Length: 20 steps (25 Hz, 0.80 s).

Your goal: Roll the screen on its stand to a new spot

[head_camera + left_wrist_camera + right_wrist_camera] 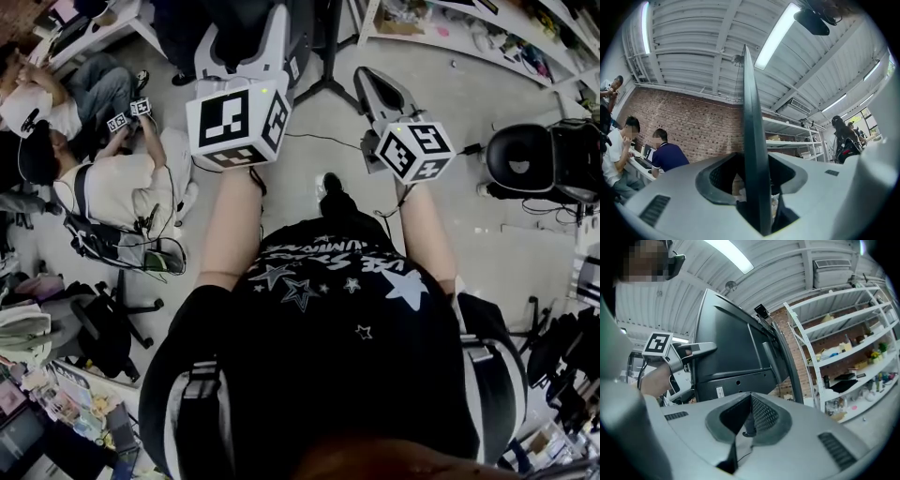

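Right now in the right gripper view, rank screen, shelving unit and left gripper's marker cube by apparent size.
Tied largest: screen and shelving unit, about alike; the shelving runs off frame.
Smallest: marker cube.

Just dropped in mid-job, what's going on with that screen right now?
A person is standing with a tool in each hand. The left tool appears clamped on the thin side edge of the large black flat screen, which stands upright. The right tool points at the screen's back without touching it; its jaws are together and hold nothing. So only one tool has hold of the screen at this moment.
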### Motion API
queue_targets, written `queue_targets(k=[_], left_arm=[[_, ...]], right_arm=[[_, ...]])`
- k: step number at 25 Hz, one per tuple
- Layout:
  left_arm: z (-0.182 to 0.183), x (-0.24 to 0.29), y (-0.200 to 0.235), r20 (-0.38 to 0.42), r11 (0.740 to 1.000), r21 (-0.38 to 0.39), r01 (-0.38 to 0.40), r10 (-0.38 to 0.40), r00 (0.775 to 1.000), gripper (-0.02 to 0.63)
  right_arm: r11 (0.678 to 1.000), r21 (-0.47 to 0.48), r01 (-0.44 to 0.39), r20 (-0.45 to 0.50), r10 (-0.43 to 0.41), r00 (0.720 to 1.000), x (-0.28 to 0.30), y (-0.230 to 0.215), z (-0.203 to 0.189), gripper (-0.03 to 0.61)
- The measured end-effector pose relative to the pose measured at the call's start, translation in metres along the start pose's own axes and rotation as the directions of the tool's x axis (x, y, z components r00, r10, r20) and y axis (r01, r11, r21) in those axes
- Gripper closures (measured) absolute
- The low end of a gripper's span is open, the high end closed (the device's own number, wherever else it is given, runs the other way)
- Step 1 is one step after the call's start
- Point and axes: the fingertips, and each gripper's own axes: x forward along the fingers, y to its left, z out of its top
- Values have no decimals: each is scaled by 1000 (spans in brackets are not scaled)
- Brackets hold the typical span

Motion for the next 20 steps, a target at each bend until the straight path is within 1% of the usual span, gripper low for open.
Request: queue_targets(k=[4,11,17,20], left_arm=[[3,-10,-5,3,1000,-11,0,0,1000,393],[9,-23,-16,30,1000,-17,2,-2,1000,393],[14,-40,-27,46,1000,-22,7,-6,999,393],[19,-49,-32,55,1000,-28,-8,9,998,393]], right_arm=[[1000,1,19,-8,-19,1000,-12,10,-6,572],[999,-2,43,-42,-43,998,-33,11,-17,571],[1000,-10,21,-52,-22,998,-42,17,-19,571],[1000,-2,-5,-47,5,999,-48,21,-19,571]])
